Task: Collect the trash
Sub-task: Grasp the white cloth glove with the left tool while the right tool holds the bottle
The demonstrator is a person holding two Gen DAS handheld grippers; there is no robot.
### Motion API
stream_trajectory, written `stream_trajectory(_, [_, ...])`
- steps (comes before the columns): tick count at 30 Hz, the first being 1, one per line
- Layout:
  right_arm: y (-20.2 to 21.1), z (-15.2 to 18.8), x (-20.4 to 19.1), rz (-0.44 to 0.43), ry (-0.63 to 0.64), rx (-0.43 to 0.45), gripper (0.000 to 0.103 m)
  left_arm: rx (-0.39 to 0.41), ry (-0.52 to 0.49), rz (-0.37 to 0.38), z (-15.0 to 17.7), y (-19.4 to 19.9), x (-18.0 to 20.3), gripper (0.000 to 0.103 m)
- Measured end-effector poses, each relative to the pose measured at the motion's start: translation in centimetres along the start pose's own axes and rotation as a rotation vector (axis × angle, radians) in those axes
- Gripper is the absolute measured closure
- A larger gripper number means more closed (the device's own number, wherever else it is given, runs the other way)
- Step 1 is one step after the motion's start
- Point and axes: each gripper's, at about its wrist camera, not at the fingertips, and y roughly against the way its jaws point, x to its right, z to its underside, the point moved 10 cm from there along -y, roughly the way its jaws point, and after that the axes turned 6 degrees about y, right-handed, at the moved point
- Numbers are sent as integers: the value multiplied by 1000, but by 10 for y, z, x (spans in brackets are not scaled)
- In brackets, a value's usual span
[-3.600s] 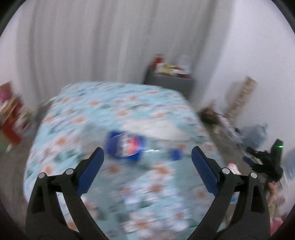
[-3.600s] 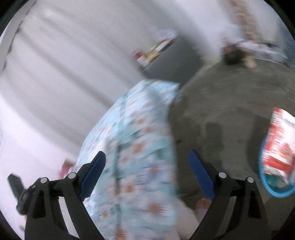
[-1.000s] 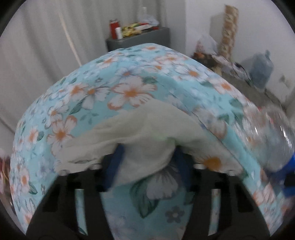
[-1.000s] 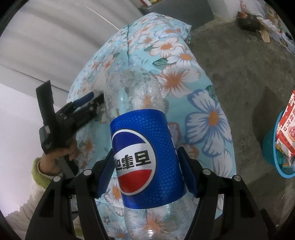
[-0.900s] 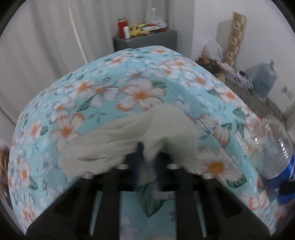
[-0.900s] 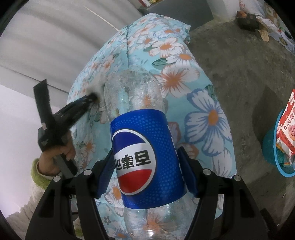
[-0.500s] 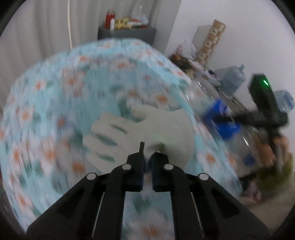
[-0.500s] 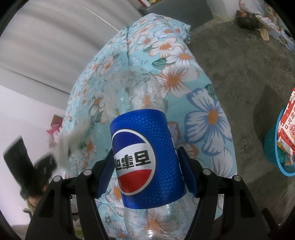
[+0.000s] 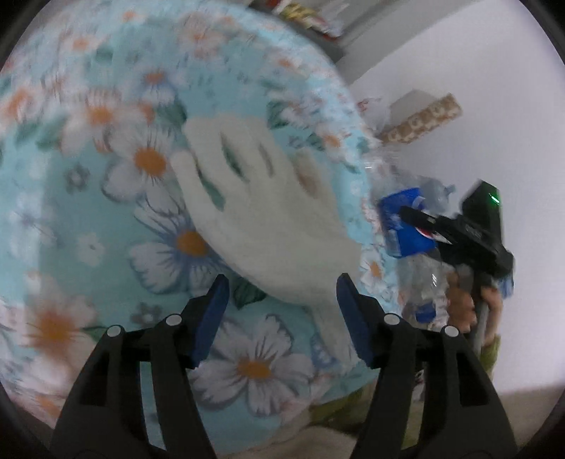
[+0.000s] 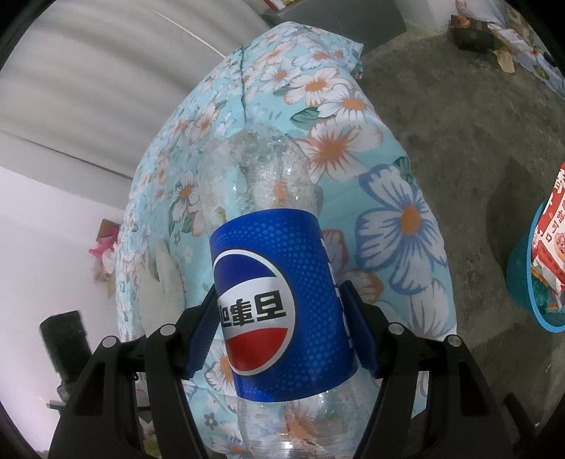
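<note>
A white knitted glove [image 9: 268, 226] lies flat on the floral bedcover [image 9: 116, 212], just ahead of my left gripper [image 9: 282, 310], which is open and empty. The glove also shows in the right wrist view [image 10: 166, 275]. My right gripper [image 10: 279, 328] is shut on an empty clear Pepsi bottle [image 10: 282, 310] with a blue label, held over the bed's edge. The bottle [image 9: 406, 226] and the right gripper also show at the right of the left wrist view.
A blue trash basket [image 10: 529, 275] with a red snack bag in it stands on the concrete floor [image 10: 459, 116] at the right. A grey cabinet [image 10: 353, 17] stands behind the bed. Clutter lies along the far wall.
My left gripper has opened and let go of the glove, which now lies flat on the bedcover. The right gripper still holds the bottle in the same place.
</note>
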Motion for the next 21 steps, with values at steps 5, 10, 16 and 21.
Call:
stream_trajectory(5, [0, 1, 1, 3, -8, -3, 38, 45, -1, -31, -15, -12, 8, 44])
stream_trajectory(10, [-2, 0, 0, 13, -8, -7, 38, 122, -125, -185, -23, -19, 17, 56])
stream_trajectory(16, [-4, 2, -3, 36, 16, -20, 38, 198, -289, -336, -26, -19, 25, 76])
stream_trajectory(21, [-6, 5, -6, 78, 55, -33, 37, 222, -384, -396, -27, -23, 34, 85])
